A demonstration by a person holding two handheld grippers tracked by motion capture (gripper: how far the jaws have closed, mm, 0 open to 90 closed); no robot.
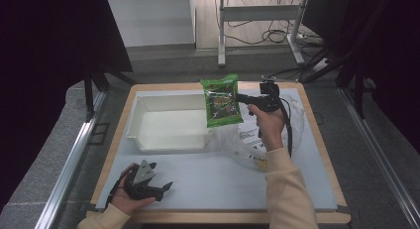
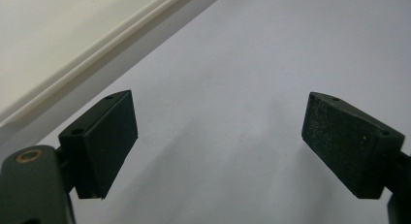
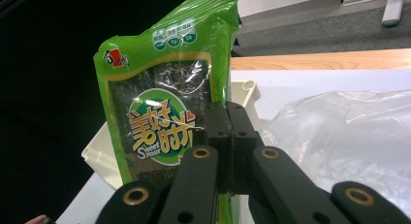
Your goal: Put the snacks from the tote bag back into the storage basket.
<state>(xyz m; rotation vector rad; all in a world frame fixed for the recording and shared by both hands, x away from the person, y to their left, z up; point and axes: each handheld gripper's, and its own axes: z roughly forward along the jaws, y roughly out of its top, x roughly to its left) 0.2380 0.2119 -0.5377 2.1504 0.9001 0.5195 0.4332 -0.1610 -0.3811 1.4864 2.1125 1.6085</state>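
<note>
The white rectangular plastic tub (image 1: 168, 121) is my landmark: it sits open on the pale blue-grey table mat (image 1: 218, 174), and everything else I place against it. Just off its right end lies a crumpled clear plastic bag (image 1: 257, 140) with some print on it.

Over the tub's right end hangs the glossy green foil snack packet (image 1: 222, 100), upright, clear of the rim. My right gripper (image 1: 243, 98) has its 2 jaws pinched flat on the packet's right edge, about midway up, as the right gripper view shows (image 3: 228, 136).

I judge the packet light, thin and crackly, with a slick skin and brittle contents, so it can swing or slip from an edge grip. The sealed side seam is the best hold: flat, stiff, nothing inside to crush.

My left gripper (image 1: 161, 186) rests on the mat in front of the tub's near wall, jaws wide apart with nothing between them.
</note>
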